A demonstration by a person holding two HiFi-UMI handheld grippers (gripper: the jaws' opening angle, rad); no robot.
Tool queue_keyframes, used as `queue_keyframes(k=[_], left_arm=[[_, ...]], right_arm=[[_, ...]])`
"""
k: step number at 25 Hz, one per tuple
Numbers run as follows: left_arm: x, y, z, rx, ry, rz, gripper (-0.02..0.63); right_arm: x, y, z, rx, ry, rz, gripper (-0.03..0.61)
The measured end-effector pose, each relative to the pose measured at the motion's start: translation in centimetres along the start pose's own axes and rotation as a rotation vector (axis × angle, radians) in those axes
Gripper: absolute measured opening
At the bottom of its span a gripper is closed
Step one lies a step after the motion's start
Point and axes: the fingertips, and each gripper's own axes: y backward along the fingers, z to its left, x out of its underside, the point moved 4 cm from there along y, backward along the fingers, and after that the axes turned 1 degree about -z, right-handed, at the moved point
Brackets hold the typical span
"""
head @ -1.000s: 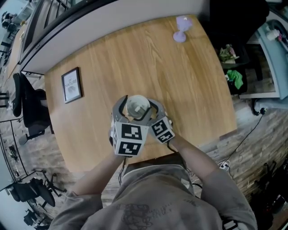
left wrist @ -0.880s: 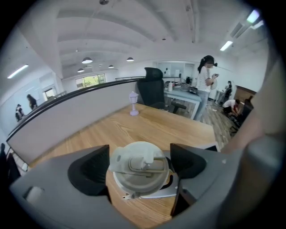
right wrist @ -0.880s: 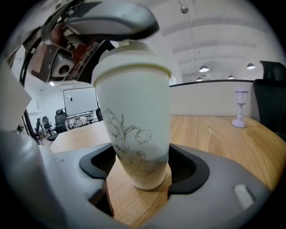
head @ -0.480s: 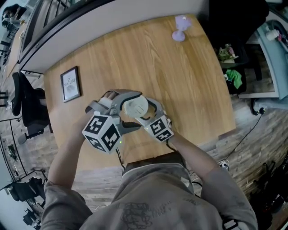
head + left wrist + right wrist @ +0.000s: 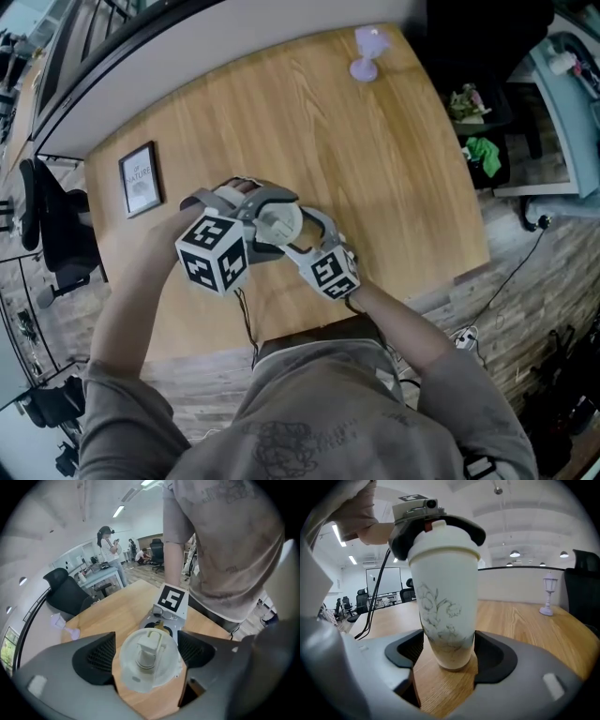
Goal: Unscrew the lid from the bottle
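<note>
A white bottle with a grey flower print stands upright on the wooden table. Its white lid with a flip spout is on top. My left gripper reaches over from the left with the lid between its jaws. The jaws are closing, and a sliver of wood still shows beside the left pad. My right gripper comes from the near side. Its pads press on the bottle's base and are tightening. In the head view the lid shows between both grippers.
A framed picture lies on the table's left part. A small lilac lantern ornament stands at the far edge. A black office chair is beyond the table's left edge. The person's body is at the near edge.
My left gripper swung from the near side round to the left of the bottle and now sits round the lid again. The right gripper and the bottle stayed put.
</note>
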Motion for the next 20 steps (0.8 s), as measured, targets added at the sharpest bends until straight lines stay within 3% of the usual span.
queue_keyframes(k=[5, 8, 12, 20], left_arm=[[0.4, -0.7, -0.4, 0.018, -0.005, 0.026, 0.416], [0.4, -0.6, -0.2, -0.013, 0.049, -0.001, 0.414], [0.4, -0.5, 0.1, -0.111, 0.216, -0.049, 0.411], [0.7, -0.3, 0.6, -0.433, 0.608, -0.094, 0.41]], right_arm=[[-0.4, -0.2, -0.1, 0.0, 0.001, -0.011, 0.353], [-0.5, -0.2, -0.2, 0.001, 0.007, -0.004, 0.351], [-0.5, -0.1, -0.2, 0.008, -0.003, 0.006, 0.347], [-0.5, -0.1, -0.1, 0.016, -0.007, 0.019, 0.347]])
